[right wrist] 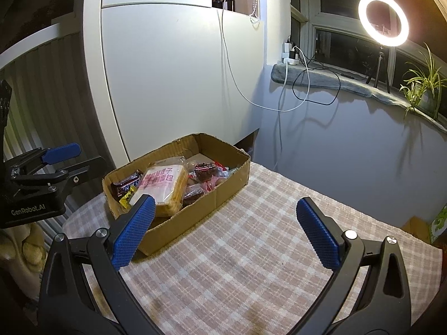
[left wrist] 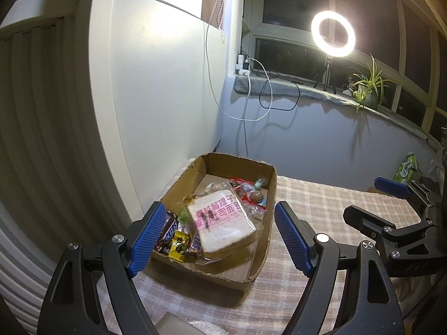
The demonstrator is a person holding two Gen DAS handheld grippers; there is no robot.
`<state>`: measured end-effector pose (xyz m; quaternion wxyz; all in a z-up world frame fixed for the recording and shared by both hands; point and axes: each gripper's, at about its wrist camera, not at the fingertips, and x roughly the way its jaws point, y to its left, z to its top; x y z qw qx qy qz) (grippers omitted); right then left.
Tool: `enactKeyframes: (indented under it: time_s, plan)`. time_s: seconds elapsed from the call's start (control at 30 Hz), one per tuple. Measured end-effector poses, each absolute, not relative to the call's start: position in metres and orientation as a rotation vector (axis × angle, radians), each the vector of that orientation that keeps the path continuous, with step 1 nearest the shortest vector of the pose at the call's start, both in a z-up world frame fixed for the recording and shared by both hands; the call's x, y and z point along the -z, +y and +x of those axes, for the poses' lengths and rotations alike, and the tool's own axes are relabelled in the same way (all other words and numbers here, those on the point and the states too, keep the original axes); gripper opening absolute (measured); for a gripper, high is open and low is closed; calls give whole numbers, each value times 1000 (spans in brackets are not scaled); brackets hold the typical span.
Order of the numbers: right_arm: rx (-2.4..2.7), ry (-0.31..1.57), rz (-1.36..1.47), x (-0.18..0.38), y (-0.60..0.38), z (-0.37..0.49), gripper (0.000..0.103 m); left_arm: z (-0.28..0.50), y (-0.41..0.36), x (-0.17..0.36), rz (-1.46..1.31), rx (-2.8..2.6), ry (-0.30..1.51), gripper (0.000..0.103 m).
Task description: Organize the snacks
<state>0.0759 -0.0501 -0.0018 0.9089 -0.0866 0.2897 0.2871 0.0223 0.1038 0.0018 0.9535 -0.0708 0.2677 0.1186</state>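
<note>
A shallow cardboard box (left wrist: 259, 254) (right wrist: 223, 195) sits on a checked tablecloth (right wrist: 251, 251). Inside lie a wrapped slice of bread (left wrist: 223, 223) (right wrist: 167, 187) with pink lettering, a Snickers bar (left wrist: 167, 231) (right wrist: 125, 185), a small yellow packet (left wrist: 177, 247) (right wrist: 126, 199) and several small wrapped sweets (left wrist: 251, 195) (right wrist: 204, 174) at the far end. My left gripper (left wrist: 220, 236) hovers open in front of the box, nothing between its blue pads (left wrist: 146, 240). My right gripper (right wrist: 226, 229) stands wide open over the bare cloth to the right of the box, holding nothing.
A white cabinet (right wrist: 181, 83) rises behind the box. A windowsill (right wrist: 335, 81) carries a lit ring light (right wrist: 382, 19) on a tripod, a potted plant (right wrist: 424, 89) and hanging charger cables (right wrist: 296, 95). A green carton (left wrist: 406, 169) stands at the table's far right.
</note>
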Motion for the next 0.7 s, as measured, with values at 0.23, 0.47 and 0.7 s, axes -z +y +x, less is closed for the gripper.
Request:
enactKeyframes:
  time_s: [0.23,0.47,0.7]
  plan:
    - [-590,597,-174,1,-52,75,103,22,103,-2,-146,-240,544,80]
    - [-592,598,-174,1,-54,74,103,21,102,-2,-149,-238,545,80]
    - [-574,602,-158,2,-60,71,103,17,98,-3,-132,-228,534,80]
